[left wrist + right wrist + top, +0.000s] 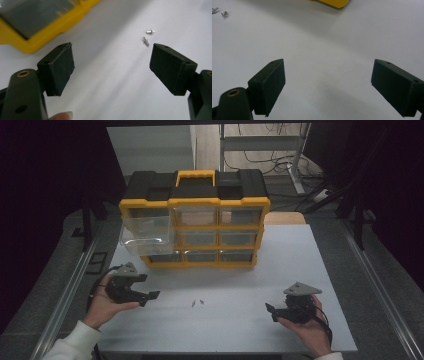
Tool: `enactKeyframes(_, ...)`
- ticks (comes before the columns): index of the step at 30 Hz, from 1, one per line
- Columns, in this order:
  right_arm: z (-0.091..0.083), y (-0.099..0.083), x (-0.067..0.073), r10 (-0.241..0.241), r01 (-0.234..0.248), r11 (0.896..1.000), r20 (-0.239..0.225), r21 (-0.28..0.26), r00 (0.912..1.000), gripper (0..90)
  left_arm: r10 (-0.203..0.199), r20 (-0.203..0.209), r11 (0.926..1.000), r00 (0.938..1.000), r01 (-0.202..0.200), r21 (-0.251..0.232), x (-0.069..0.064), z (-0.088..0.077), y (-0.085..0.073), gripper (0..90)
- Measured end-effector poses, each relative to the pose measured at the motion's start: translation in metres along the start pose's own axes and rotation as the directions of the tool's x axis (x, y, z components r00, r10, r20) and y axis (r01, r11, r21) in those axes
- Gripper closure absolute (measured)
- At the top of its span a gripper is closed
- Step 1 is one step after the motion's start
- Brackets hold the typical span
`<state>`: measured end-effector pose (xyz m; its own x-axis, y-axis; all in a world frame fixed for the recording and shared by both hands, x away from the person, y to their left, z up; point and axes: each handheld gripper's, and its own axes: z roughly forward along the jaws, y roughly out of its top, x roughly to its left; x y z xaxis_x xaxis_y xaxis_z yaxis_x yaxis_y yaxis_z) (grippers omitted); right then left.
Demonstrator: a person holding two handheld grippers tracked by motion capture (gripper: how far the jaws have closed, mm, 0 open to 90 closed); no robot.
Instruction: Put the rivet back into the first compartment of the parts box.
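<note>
Two small screws on a white table, open grippers either side.

Held at about 8 o'clock on the table (320,270): left gripper (152,296), jaws spread wide and gripping nothing, pointed toward 3 o'clock at the long screw (145,41) and the short screw (150,31) lying just beside each other, near the table's middle. Held at about 4 o'clock: right gripper (270,312), jaws likewise wide apart and empty, well apart from the screws, facing 9 o'clock. Standing at 12 o'clock: yellow-and-black drawer organizer (195,202), with a clear drawer (147,232) pulled out at its left side, toward 10 o'clock.
</note>
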<state>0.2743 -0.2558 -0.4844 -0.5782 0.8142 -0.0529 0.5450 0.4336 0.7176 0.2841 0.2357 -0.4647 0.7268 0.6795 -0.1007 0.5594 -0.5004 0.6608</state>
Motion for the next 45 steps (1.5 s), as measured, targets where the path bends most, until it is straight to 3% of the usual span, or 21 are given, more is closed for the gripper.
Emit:
enactKeyframes(1, 0.0, 0.0, 0.0, 0.0, 0.0, 1.0, 0.0, 0.0, 1.0, 12.4, 0.0, 0.0, 1.0, 1.0, 0.0, 0.0, 0.0, 0.0, 0.0, 20.1)
enactKeyframes(12, 0.0, 0.0, 0.0, -0.003, 0.003, 1.0, 0.0, 0.003, 1.0, 12.4, 0.064, 0.031, 0.9942, 0.9975, -0.066, 0.084, -0.035, 0.061, 0.028, 21.0)
enactKeyframes(18, 0.0, -0.001, -0.001, -0.002, 0.002, 1.0, 0.001, 0.002, 1.0, 12.4, 0.057, 0.024, 0.9917, 0.9981, -0.059, 0.114, -0.044, 0.083, 0.037, 23.5)
enactKeyframes(24, -0.001, -0.001, -0.001, -0.004, 0.004, 1.0, 0.002, 0.002, 1.0, 12.4, 0.066, 0.003, 0.9847, 0.9978, -0.066, 0.161, -0.053, 0.101, 0.041, 28.2)
enactKeyframes(25, -0.001, -0.001, -0.001, -0.004, 0.004, 1.0, 0.002, 0.002, 1.0, 12.4, 0.086, -0.001, 0.9798, 0.9963, -0.084, 0.182, -0.054, 0.103, 0.041, 28.2)
enactKeyframes(26, -0.001, -0.001, -0.001, -0.006, 0.006, 1.0, 0.004, 0.003, 1.0, 12.4, 0.075, -0.009, 0.9808, 0.9971, -0.072, 0.181, -0.057, 0.107, 0.04, 31.0)
enactKeyframes(27, -0.001, -0.001, -0.001, -0.006, 0.006, 1.0, 0.004, 0.003, 1.0, 12.4, 0.116, -0.008, 0.9695, 0.9932, -0.112, 0.218, -0.055, 0.107, 0.041, 31.0)
enactKeyframes(28, -0.001, -0.001, -0.001, -0.008, 0.008, 1.0, 0.004, 0.003, 1.0, 12.4, 0.077, -0.013, 0.978, 0.9969, -0.073, 0.195, -0.06, 0.112, 0.039, 34.6)
enactKeyframes(30, 0.0, -0.001, -0.001, -0.009, 0.009, 1.0, 0.005, 0.005, 0.9999, 12.4, 0.081, -0.008, 0.9771, 0.9967, -0.078, 0.198, -0.06, 0.114, 0.039, 41.5)
enactKeyframes(31, 0.0, -0.001, -0.001, -0.01, 0.01, 1.0, 0.006, 0.006, 0.9999, 12.4, 0.118, 0.0, 0.9637, 0.993, -0.114, 0.241, -0.059, 0.114, 0.039, 44.9)
enactKeyframes(32, 0.0, -0.001, -0.001, -0.01, 0.01, 1.0, 0.006, 0.006, 0.9999, 12.4, 0.118, 0.0, 0.9637, 0.993, -0.114, 0.241, -0.059, 0.114, 0.039, 48.7)
enactKeyframes(33, 0.0, -0.001, -0.001, -0.01, 0.01, 1.0, 0.007, 0.006, 0.9999, 12.4, 0.087, 0.006, 0.9717, 0.9962, -0.086, 0.22, -0.062, 0.117, 0.038, 48.7)
enactKeyframes(34, -0.001, -0.001, -0.001, -0.012, 0.012, 1.0, 0.009, 0.005, 0.9999, 12.4, 0.117, 0.022, 0.9622, 0.9929, -0.119, 0.245, -0.06, 0.115, 0.039, 56.6)
enactKeyframes(36, -0.001, -0.001, -0.001, -0.012, 0.012, 1.0, 0.009, 0.005, 0.9999, 12.4, 0.117, 0.026, 0.9619, 0.9928, -0.12, 0.246, -0.061, 0.115, 0.039, 62.0)
enactKeyframes(37, -0.001, -0.001, -0.001, -0.012, 0.012, 1.0, 0.009, 0.006, 0.9999, 12.4, 0.083, 0.026, 0.9723, 0.9962, -0.086, 0.217, -0.064, 0.116, 0.038, 64.9)
enactKeyframes(38, -0.001, -0.001, -0.001, -0.012, 0.012, 1.0, 0.009, 0.006, 0.9999, 12.4, 0.121, 0.031, 0.9609, 0.9922, -0.125, 0.247, -0.062, 0.114, 0.039, 67.3)
enactKeyframes(40, -0.001, -0.001, 0.0, -0.012, 0.012, 1.0, 0.009, 0.006, 0.9999, 12.4, 0.116, 0.032, 0.9611, 0.9927, -0.12, 0.249, -0.062, 0.115, 0.039, 69.3)
enactKeyframes(41, -0.001, -0.001, 0.0, -0.011, 0.011, 1.0, 0.009, 0.006, 0.9999, 12.4, 0.084, 0.031, 0.9701, 0.996, -0.089, 0.226, -0.064, 0.116, 0.038, 72.0)
enactKeyframes(43, -0.001, -0.001, 0.0, -0.011, 0.011, 1.0, 0.009, 0.006, 0.9999, 12.4, 0.085, 0.035, 0.9683, 0.9958, -0.091, 0.233, -0.063, 0.115, 0.038, 78.4)
enactKeyframes(44, -0.001, -0.001, 0.0, -0.01, 0.01, 1.0, 0.009, 0.005, 0.9999, 12.4, 0.109, 0.039, 0.9605, 0.9933, -0.115, 0.254, -0.061, 0.114, 0.039, 78.4)
enactKeyframes(45, -0.001, -0.001, 0.0, -0.011, 0.01, 1.0, 0.01, 0.005, 0.9999, 12.4, 0.111, 0.043, 0.9595, 0.9928, -0.119, 0.255, -0.061, 0.114, 0.039, 80.6)
